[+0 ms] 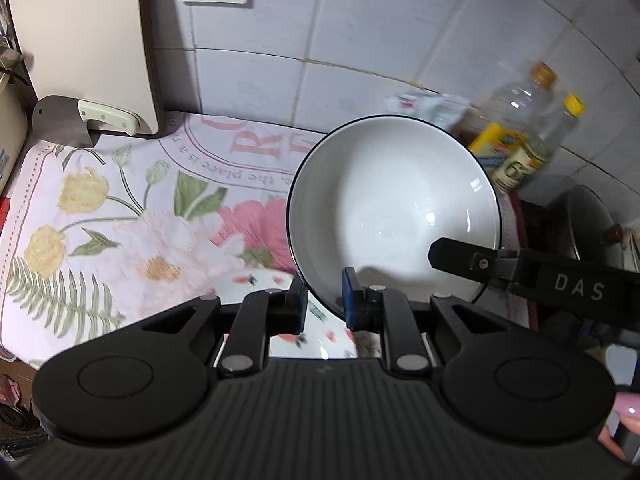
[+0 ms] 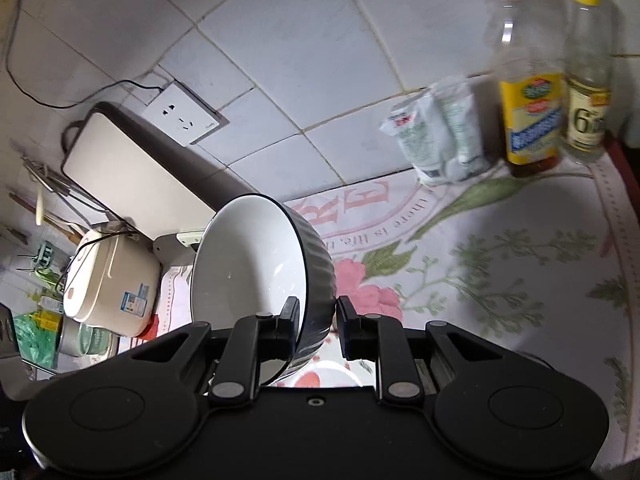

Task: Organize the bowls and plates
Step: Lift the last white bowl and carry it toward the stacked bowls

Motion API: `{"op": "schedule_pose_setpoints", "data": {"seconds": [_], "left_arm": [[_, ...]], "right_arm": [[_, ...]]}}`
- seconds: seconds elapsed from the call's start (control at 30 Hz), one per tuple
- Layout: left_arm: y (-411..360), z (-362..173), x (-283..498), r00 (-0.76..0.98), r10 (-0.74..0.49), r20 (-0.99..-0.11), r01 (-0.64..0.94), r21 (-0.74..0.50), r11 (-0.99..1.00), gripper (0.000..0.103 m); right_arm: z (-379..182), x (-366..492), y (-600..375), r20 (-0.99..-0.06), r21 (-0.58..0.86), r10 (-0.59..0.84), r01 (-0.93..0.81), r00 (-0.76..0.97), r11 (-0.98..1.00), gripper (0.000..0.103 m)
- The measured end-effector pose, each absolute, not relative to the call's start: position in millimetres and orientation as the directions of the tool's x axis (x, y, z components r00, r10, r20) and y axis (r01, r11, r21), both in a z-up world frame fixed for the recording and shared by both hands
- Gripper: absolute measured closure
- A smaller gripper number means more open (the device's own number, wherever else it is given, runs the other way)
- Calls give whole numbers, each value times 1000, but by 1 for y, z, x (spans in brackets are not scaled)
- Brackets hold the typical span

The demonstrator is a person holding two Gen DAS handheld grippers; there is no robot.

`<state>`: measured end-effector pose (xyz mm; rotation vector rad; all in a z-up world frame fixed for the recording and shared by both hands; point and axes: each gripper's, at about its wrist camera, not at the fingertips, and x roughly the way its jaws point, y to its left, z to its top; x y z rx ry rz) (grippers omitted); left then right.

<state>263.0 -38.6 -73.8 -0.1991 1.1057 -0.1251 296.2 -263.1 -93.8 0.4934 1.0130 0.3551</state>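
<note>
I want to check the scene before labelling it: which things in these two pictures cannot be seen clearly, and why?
- Patterned dish under the bowl, left wrist view: mostly hidden by the left gripper.
- Same dish, right wrist view: the right gripper covers nearly all.
- Bottle labels, both views: blurred, text unreadable.
- Dark pan, left wrist view: cut off by the right gripper.

In the left wrist view, the two bottles (image 1: 532, 128) at upper right are smeared by blur, their labels unreadable. A patterned dish (image 1: 304, 336) at lower centre is mostly hidden behind the left gripper (image 1: 326, 300). In the right wrist view, the cloth's lettering (image 2: 360, 204) is partly covered by the bowl (image 2: 256, 272).
</note>
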Motion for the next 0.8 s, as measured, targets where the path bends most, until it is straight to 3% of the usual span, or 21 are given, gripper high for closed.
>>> {"op": "schedule_pose_setpoints", "data": {"seconds": [0.4,0.8], "left_arm": [[-119,-86,206,390,-229,-892,24,-239,971,87],[-167,-144,205,295,-176,-939,-2,-185,983,88]], "right_arm": [[-100,237,-339,-765,517,464,-4,447,856,79],[-158,225,-376,-830,472,412,81,377,878,79]]}}
